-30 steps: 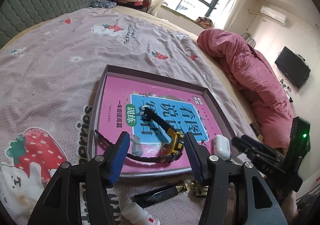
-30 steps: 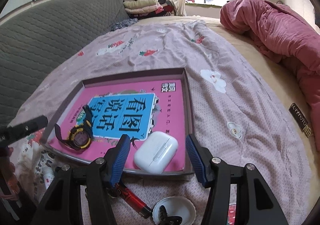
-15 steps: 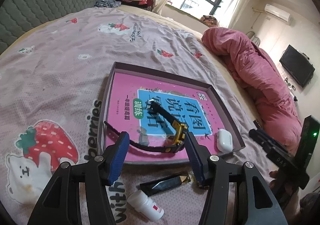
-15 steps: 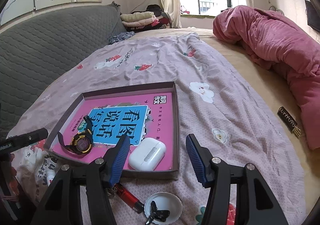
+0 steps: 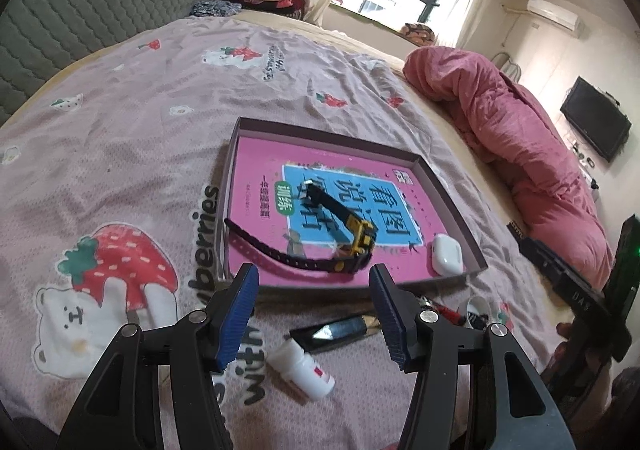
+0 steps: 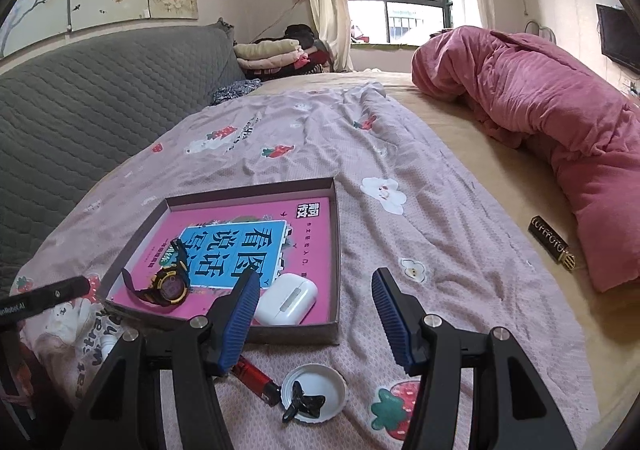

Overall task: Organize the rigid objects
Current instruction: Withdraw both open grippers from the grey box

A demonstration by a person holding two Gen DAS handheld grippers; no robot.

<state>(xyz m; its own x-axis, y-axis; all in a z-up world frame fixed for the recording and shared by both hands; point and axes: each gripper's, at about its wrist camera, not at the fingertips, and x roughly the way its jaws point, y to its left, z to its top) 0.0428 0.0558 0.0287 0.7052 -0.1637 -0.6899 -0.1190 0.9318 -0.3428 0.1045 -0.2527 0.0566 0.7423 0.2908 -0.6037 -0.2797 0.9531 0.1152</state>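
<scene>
A shallow box with a pink printed bottom (image 5: 448,190) (image 6: 335,250) lies on the bed. In it lie a black-and-yellow wristwatch (image 5: 356,246) (image 6: 168,284) and a white earbud case (image 5: 446,254) (image 6: 286,298). In front of the box lie a small white bottle (image 5: 300,368), a black-and-gold lighter (image 5: 340,330), a red lighter (image 6: 256,376) and a white lid (image 6: 314,392) holding a small black piece. My left gripper (image 5: 314,310) is open and empty, above the bottle. My right gripper (image 6: 314,316) is open and empty, above the lid and near the box's front edge.
The bed has a pink strawberry-print sheet (image 5: 120,154). A rolled red quilt (image 6: 540,118) lies along the right side. A dark labelled tag (image 6: 554,244) lies beside it. A grey quilted headboard (image 6: 80,90) rises on the left.
Both grippers have drawn back and up from the box, so more of the bed and the loose items in front of the box show. The watch and earbud case have not moved.
</scene>
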